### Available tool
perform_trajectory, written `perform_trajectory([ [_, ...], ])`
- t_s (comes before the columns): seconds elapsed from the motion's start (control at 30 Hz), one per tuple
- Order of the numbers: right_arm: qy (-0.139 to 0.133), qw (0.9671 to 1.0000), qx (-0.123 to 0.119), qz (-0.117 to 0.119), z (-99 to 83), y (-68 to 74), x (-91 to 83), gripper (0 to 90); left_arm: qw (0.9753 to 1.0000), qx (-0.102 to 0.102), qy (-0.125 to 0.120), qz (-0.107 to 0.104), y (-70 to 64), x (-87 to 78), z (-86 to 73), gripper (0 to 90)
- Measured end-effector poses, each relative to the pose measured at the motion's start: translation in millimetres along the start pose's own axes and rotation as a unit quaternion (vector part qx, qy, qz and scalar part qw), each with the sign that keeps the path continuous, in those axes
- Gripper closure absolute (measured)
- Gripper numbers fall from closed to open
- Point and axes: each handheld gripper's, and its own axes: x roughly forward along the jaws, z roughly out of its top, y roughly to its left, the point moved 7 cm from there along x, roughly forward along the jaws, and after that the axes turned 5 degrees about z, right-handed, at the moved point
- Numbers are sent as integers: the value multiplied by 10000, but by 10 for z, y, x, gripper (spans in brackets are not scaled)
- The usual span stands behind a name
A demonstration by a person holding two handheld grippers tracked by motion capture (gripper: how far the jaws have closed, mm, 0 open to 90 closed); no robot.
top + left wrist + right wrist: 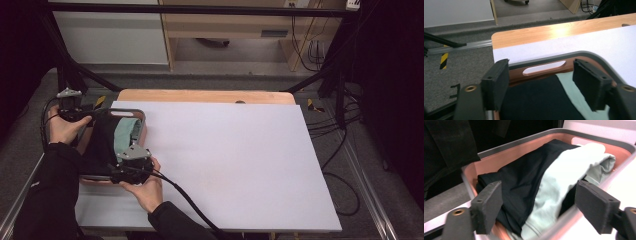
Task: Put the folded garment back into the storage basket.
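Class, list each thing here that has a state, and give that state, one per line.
Left tongs: open, over the basket's handle end.
Right tongs: open, over the basket's near rim.
Basket: filled with clothes.
Black garment: folded, inside.
Pale green garment: folded, on top.

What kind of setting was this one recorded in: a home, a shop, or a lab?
Most likely a lab recording rig. A black frame surrounds the table, loose cables trail over grey carpet, and hazard tape marks the floor. The tray of folded clothes looks like a staged prop.

One basket (141, 118), holding two folded garments: one black (524, 180), one pale green (564, 182). Two grippers, left (544, 82) and right (541, 210). One table (240, 165).
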Motion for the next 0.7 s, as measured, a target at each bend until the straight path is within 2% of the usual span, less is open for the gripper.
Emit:
perform_trajectory([
  [0.03,-7,10000,16,28,-3,-22,-39,169,10000,0,0,0,0,0,0,241],
  [0.1,-42,10000,37,41,-2,-68,-120,154,10000,-6,74,-27,-83,-36,-10,197],
  [0.23,-79,9997,160,173,22,-122,-284,108,10000,40,59,-30,-199,-86,-12,137],
  [0.37,-90,9998,16,191,47,-198,-470,83,9999,47,66,-71,-314,-143,-16,86],
  [0.57,-132,9995,21,282,85,-351,-734,77,9996,94,-23,-251,-524,-267,14,47],
  [0.67,-127,9994,-4,326,94,-424,-852,73,9990,242,-59,-362,-652,-326,30,35],
  [0.7,-100,9995,-27,310,93,-449,-887,73,9990,242,-59,-362,-652,-326,30,32],
])
